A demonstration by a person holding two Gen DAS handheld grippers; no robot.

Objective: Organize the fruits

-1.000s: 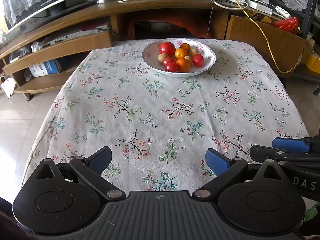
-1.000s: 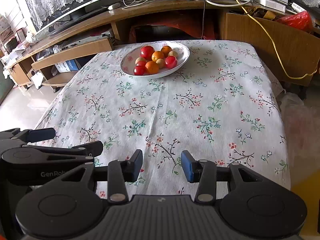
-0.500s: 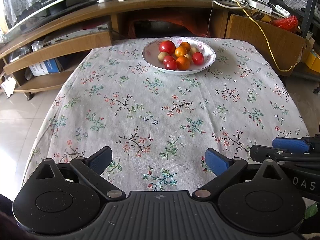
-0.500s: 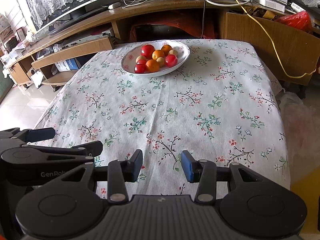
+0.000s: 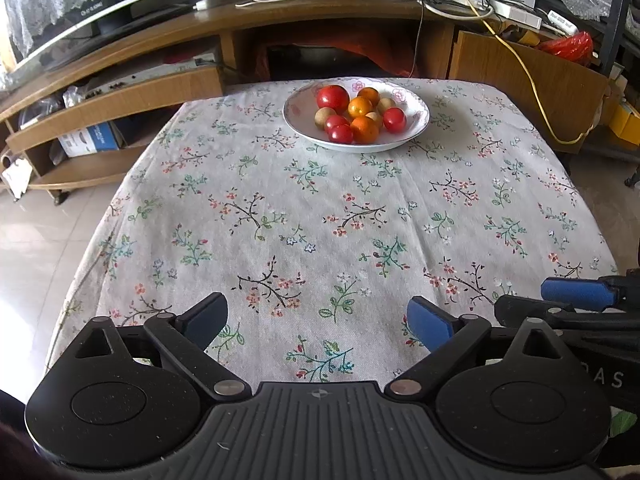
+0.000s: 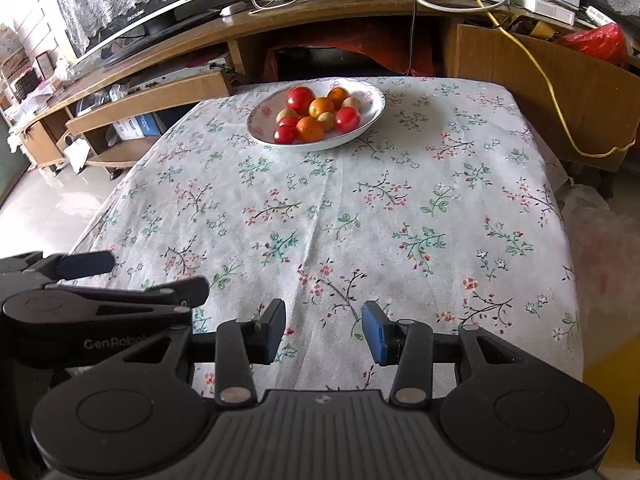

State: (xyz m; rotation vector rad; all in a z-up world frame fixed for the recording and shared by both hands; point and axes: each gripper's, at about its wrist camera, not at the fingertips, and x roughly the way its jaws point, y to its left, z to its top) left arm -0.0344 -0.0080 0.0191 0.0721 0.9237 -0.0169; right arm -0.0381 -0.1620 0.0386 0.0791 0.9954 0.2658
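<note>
Fruits (image 5: 354,114) sit heaped in the bowl (image 5: 416,130), upper centre; my left fingers (image 5: 426,322) wide, right fingers (image 6: 378,332) narrower, both empty. Nudging one could roll others out.

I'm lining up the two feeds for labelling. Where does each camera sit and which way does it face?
Left wrist: on the left claw, at the table's near edge, facing the fruit bowl across the floral tablecloth; own open fingers show, right claw at right.
Right wrist: on the right claw, same heading; own open fingers, left claw at left.
Shared: bowl, tablecloth, wooden TV cabinet.
</note>
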